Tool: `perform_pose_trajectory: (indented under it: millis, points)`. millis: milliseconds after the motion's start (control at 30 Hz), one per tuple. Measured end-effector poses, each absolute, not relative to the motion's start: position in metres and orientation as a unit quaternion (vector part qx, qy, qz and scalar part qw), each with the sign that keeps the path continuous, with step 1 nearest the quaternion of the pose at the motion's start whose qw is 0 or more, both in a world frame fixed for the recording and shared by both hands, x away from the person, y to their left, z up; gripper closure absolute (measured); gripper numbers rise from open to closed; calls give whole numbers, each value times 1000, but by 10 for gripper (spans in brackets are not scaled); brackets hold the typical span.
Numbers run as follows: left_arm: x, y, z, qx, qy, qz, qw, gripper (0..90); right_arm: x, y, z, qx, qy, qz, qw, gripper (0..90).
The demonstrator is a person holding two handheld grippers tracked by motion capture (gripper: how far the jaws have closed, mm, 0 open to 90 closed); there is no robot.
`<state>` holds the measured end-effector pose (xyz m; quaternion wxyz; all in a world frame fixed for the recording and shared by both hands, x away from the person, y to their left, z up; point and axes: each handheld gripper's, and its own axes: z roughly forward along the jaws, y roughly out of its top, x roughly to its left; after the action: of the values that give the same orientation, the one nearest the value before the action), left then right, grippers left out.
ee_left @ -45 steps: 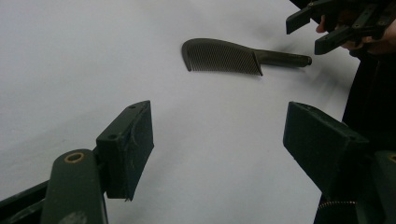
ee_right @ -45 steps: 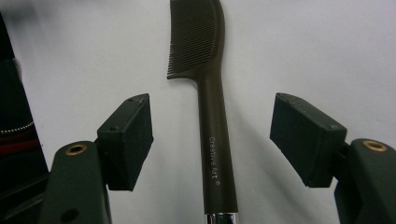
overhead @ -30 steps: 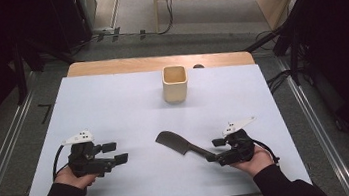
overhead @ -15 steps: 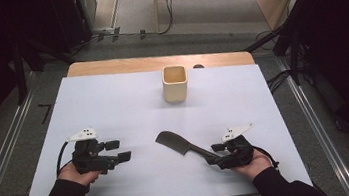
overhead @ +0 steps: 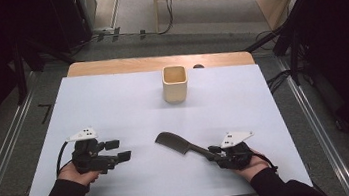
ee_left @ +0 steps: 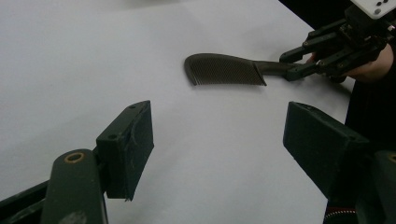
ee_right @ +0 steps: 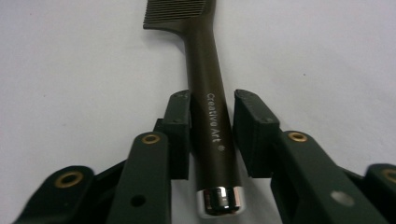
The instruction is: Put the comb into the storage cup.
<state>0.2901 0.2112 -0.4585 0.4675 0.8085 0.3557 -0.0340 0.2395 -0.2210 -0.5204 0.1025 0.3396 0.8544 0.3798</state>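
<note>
High view shows a white-topped counter (overhead: 128,108) with a dark brown plastic comb with a long round handle (overhead: 177,142) lying flat near its front edge, teeth end pointing left and away, handle running toward the person's right hand (overhead: 251,164). The right tool (overhead: 214,152) sits at the handle's end; in the right gripper view its two black jaws stand on either side of the handle (ee_right: 212,126), the left one touching or nearly touching it and a thin strip of white showing before the right one, so the jaws are close about it but not yet pressed on it. A silver cap (ee_right: 219,200) ends the handle, which bears the words "Creative Art". The left tool (overhead: 117,151), held in the left hand (overhead: 78,172), rests well apart from the comb, its jaws spread wide, as the left gripper view confirms (ee_left: 219,149). A pale wooden square cup (overhead: 175,83) stands upright near the far edge. Compared with a second ago, the right tool has closed in along the handle and sits lower, while the left tool has edged slightly toward the comb; comb and cup have not moved.
</note>
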Motion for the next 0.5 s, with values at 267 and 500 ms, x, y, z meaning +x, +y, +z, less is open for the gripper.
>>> perform_pose_trajectory:
  millis: [267,500]
  points:
    - [290,211,-459,808,356,-34,467,251,242,-219,-518,337,859,375,89,701]
    - [290,210,-459,808,356,-34,468,251,244,-216,-512,341,861,372,67,704]
